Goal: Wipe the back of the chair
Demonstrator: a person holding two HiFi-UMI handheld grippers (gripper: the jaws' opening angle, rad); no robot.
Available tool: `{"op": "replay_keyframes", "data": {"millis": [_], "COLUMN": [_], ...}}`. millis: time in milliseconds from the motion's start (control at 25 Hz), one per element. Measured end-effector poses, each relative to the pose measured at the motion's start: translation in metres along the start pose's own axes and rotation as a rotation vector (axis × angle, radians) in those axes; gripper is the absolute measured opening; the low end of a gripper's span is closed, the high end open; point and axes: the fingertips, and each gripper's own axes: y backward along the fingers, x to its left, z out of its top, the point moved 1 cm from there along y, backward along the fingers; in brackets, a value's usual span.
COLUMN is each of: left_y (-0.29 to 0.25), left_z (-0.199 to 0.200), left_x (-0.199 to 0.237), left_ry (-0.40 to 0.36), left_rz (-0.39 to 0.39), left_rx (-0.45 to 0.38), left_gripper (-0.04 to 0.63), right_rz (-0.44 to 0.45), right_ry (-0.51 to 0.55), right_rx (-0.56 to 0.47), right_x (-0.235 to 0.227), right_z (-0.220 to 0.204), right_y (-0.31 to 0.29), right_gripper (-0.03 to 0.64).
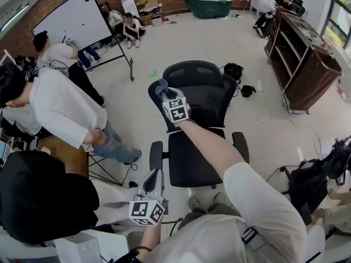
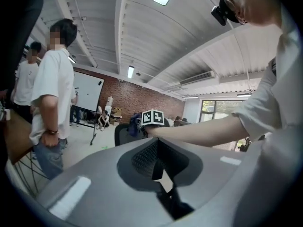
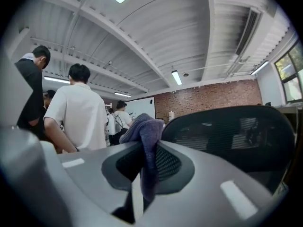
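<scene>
1. At the upper left edge of the black mesh office chair's (image 1: 204, 92) backrest, the right gripper (image 1: 164, 95) has its jaws clenched on a purple-blue cloth (image 1: 160, 84).
2. The cloth bunches above the jaws and hangs down between them.
3. The left gripper (image 1: 155, 174) hangs low near the person's body, well apart from the backrest, jaws pressed together on nothing.
4. A bystander in a white shirt (image 1: 60, 111) stands at left.
</scene>
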Motion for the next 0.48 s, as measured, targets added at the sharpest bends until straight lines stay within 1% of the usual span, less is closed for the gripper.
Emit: {"op": "replay_keyframes", "data": {"millis": [120, 160, 240, 320, 360, 440, 480], "left_y": [0.012, 0.014, 0.015, 0.010, 0.005, -0.008, -0.013], "left_z": [-0.005, -0.004, -0.001, 0.003, 0.007, 0.016, 0.018], "left_x": [0.026, 0.036, 0.052, 0.055, 0.052, 0.044, 0.040], "left_ry": [0.023, 0.030, 0.039, 0.055, 0.061, 0.059, 0.055], "left_rz": [0.091, 0.106, 0.110, 0.092, 0.071, 0.008, -0.026], "left_rx": [0.030, 0.033, 0.031, 0.030, 0.027, 0.017, 0.017], "left_gripper": [0.060, 0.060, 0.060, 0.060, 0.060, 0.060, 0.060], "right_rz": [-0.018, -0.026, -0.059, -0.115, -0.148, -0.217, -0.251], "right_ry": [-0.002, -0.006, -0.003, -0.015, -0.029, -0.054, -0.049], "right_rx": [-0.021, -0.027, -0.029, -0.022, -0.020, -0.031, -0.033], "right_x": [-0.013, -0.019, -0.034, -0.064, -0.082, -0.120, -0.136], "right_z": [0.010, 0.015, 0.018, 0.009, 0.003, -0.006, -0.011], "right_y": [-0.023, -0.023, -0.011, 0.017, 0.035, 0.074, 0.092], "right_gripper": [0.046, 0.046, 0.046, 0.046, 0.046, 0.044, 0.044]}}
